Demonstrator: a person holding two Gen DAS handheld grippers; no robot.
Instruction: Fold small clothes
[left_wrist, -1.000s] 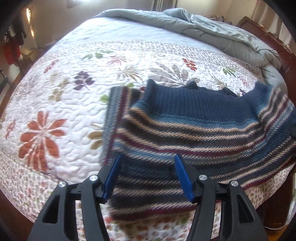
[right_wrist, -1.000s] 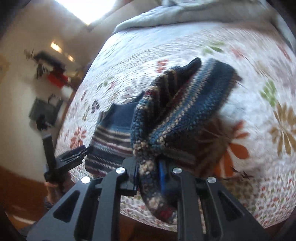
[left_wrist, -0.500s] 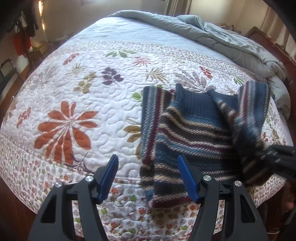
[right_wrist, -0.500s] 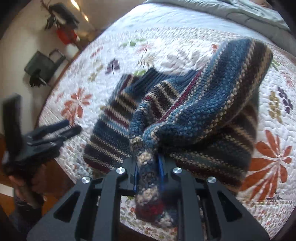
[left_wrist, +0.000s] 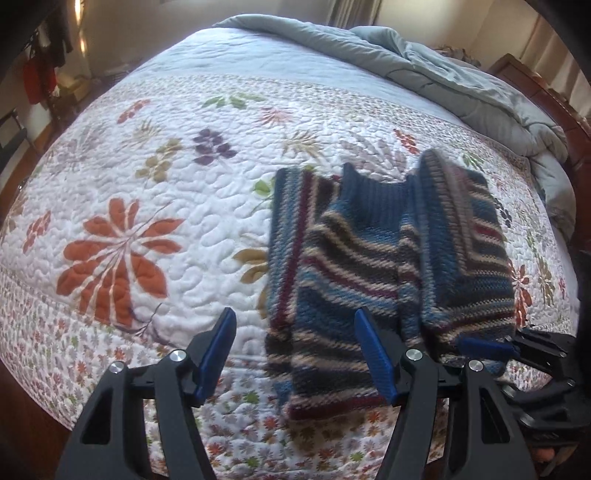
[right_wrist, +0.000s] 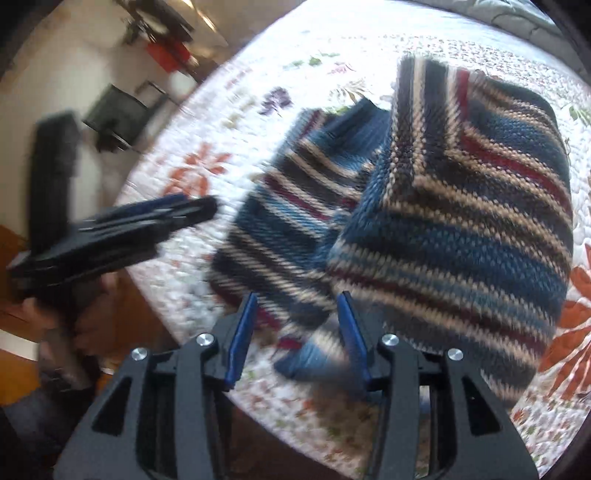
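A small knitted sweater with blue, beige and maroon stripes lies near the bed's front edge. Its left sleeve is folded inward, and its right side is draped over the body. My left gripper hovers open above the sweater's lower left part and holds nothing. My right gripper is at the lower right hem, and its jaws are opening. The blurred sleeve end lies loose between the blue pads, which do not press on it. The right gripper also shows in the left wrist view, and the left gripper in the right wrist view.
The sweater rests on a white floral quilt. A grey duvet is bunched at the far side beside the wooden bed frame. A person's hand holds the left gripper past the bed's edge. Dark furniture stands by the wall.
The right gripper carried the sweater's right side across the body, lowered it and let go as its jaws opened. The left gripper drew back a little and stayed open.
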